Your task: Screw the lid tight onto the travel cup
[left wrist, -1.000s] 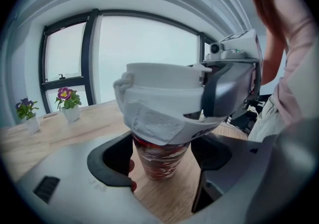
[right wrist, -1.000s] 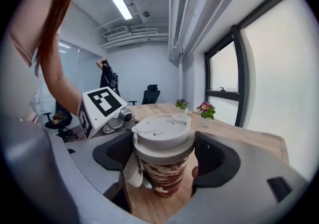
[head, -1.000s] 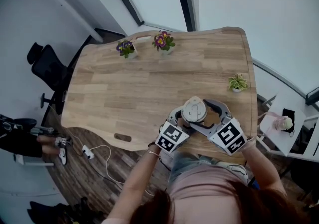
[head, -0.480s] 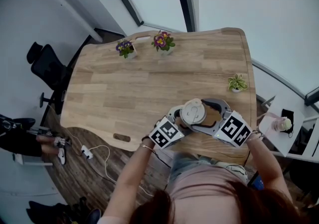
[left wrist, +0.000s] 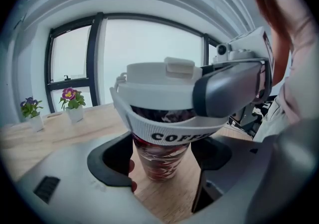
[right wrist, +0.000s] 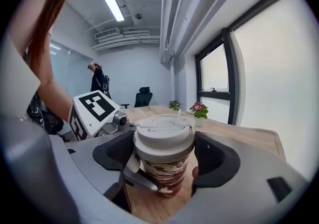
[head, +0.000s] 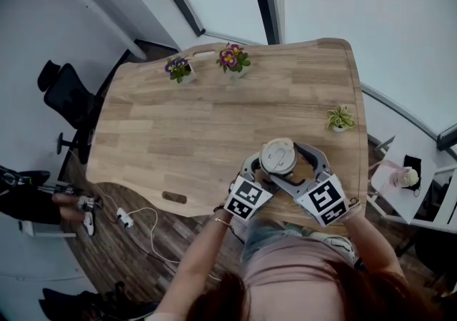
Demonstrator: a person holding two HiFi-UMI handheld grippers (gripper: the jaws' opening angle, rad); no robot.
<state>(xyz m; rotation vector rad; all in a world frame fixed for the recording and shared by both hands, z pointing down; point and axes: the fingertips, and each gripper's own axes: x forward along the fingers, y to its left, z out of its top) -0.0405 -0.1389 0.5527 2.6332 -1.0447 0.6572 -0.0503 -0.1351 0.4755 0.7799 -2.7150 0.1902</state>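
Observation:
The travel cup (head: 278, 157) stands upright near the wooden table's (head: 214, 120) front edge, its white lid (right wrist: 163, 129) on top. The cup body (left wrist: 159, 156) is red-brown patterned with a white band marked COFFEE. My left gripper (left wrist: 162, 161) is shut low on the body, its pads (left wrist: 113, 161) against the cup sides. The right gripper (right wrist: 164, 151) is shut on the lid rim from the other side. One right jaw crosses in front of the lid in the left gripper view. In the head view both marker cubes (head: 248, 198) (head: 325, 200) sit just before the cup.
Two flower pots (head: 178, 68) (head: 233, 60) stand at the table's far edge and a small green plant (head: 340, 119) at the right edge. A black office chair (head: 68, 95) and a floor cable (head: 139, 216) lie left. A person (right wrist: 97, 79) stands far back.
The right gripper swung out to the right around the lid half a second ago and has come back. The left gripper shifted slightly left and returned. The cup stays in place.

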